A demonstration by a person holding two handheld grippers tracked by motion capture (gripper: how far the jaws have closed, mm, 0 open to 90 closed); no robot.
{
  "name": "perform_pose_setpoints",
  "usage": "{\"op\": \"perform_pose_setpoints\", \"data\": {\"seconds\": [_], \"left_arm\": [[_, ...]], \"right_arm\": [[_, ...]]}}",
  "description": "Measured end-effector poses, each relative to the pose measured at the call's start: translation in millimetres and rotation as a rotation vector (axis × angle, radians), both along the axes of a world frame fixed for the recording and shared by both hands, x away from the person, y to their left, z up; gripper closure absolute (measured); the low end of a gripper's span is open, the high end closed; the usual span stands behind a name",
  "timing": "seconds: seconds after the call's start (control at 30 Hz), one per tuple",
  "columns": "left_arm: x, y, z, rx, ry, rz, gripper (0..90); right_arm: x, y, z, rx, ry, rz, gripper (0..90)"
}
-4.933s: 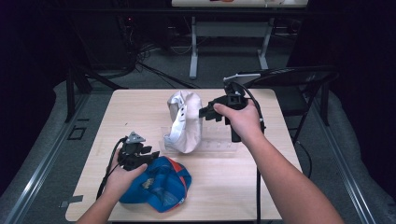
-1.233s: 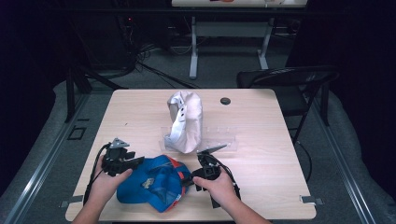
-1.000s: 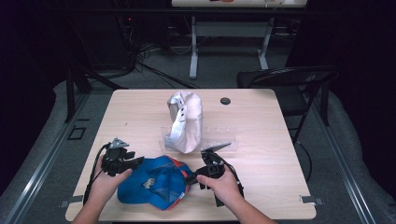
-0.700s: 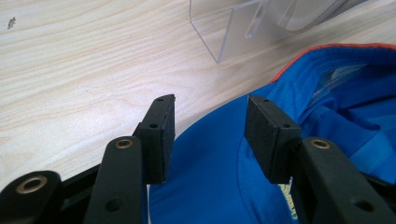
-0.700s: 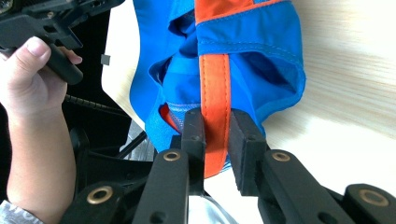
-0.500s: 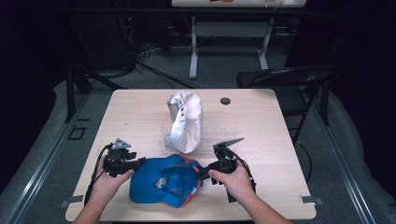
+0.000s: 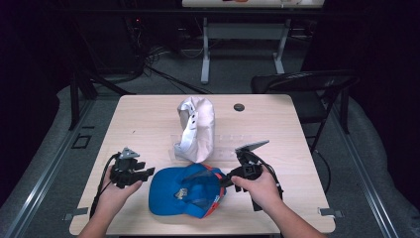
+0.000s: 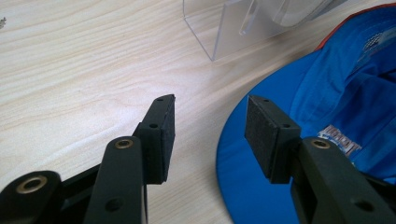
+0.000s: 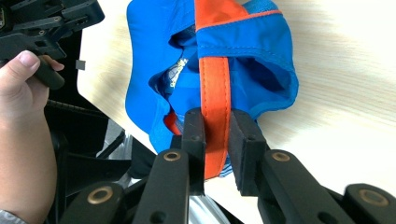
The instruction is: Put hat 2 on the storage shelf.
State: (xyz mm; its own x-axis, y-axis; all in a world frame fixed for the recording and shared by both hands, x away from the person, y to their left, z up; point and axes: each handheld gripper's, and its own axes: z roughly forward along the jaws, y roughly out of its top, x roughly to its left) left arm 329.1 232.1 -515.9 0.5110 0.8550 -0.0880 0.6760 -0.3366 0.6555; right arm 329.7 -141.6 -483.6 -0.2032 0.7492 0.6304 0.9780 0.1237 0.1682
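cap (image 7: pixel 185 191): blue with orange trim, lying on the table (image 7: pixel 148 119) near its front edge, between the two hands
right gripper (image 9: pixel 216 140): jaws clamped on the cap's orange strap (image 9: pixel 214 84), at the cap's right side
left gripper (image 8: pixel 210 128): jaws apart, nothing between them, just left of the cap's brim
grey cap (image 7: pixel 195 126): behind the blue one, on a clear stand (image 8: pixel 233 23)
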Motion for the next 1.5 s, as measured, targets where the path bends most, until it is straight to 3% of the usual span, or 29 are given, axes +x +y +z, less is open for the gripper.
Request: {"op": "perform_pose_setpoints", "data": {"seconds": [0.03,0.07,0.27,0.47,0.5,0.53,0.6,0.63,0.67,0.73,0.8,0.87,0.9,0.97,1.07,1.17,1.5], "left_arm": [[0.1,-0.2,-0.5,0.001,-0.004,0.003,53.5],[0.1,-0.2,-0.7,0.000,-0.005,0.004,53.5],[0.2,-0.4,-1.2,0.002,0.002,0.002,53.5],[0.4,0.4,-0.9,-0.001,0.004,0.002,53.5],[0.4,0.6,-0.9,-0.001,0.004,0.002,53.5],[0.4,0.7,-1.0,-0.002,0.005,0.003,53.5],[0.3,0.7,-1.0,-0.001,0.006,0.004,53.5],[0.3,0.8,-0.9,0.000,0.006,0.004,53.5],[0.2,0.7,-0.9,-0.001,0.005,0.006,53.5],[0.1,0.7,-0.9,-0.001,0.005,0.006,53.5],[0.1,0.4,-0.9,-0.001,0.003,0.004,53.5],[0.0,0.0,-1.0,-0.001,0.002,0.004,53.5],[-0.1,-0.1,-0.9,-0.003,0.003,0.003,53.5],[-0.2,-0.4,-0.8,-0.008,0.007,0.004,53.4],[-0.3,-0.7,-0.9,-0.007,0.005,0.003,53.2],[-0.4,-0.8,-0.8,-0.005,0.006,0.002,53.0],[-0.2,0.3,-0.7,-0.003,0.008,0.004,52.9]], "right_arm": [[-0.5,0.1,1.3,-0.003,-0.001,-0.023,77.8],[0.7,-2.9,2.8,-0.008,-0.004,0.001,77.8],[1.1,-6.5,9.5,-0.018,0.002,-0.026,77.7],[2.6,-11.9,17.4,0.024,0.024,-0.036,77.8],[4.2,-15.0,18.9,0.025,0.023,-0.005,77.7],[3.7,-16.5,20.9,0.059,0.030,-0.048,77.8],[4.3,-18.5,21.8,0.074,0.034,-0.045,77.8],[5.3,-23.2,23.3,0.109,0.042,-0.036,77.8],[4.5,-22.5,24.7,0.135,0.054,-0.079,77.8],[5.4,-26.2,24.9,0.148,0.048,-0.052,77.8],[4.7,-29.2,27.1,0.187,0.040,-0.086,77.9],[5.3,-32.1,28.6,0.196,0.041,-0.067,77.8],[4.7,-32.4,29.9,0.211,0.034,-0.084,77.9],[4.9,-37.9,36.1,0.261,0.025,-0.069,77.9],[4.7,-40.5,40.7,0.298,0.016,-0.066,77.9],[3.5,-40.9,49.6,0.369,0.003,-0.085,77.9],[3.2,-41.0,72.8,0.429,-0.038,-0.072,77.9]]}}
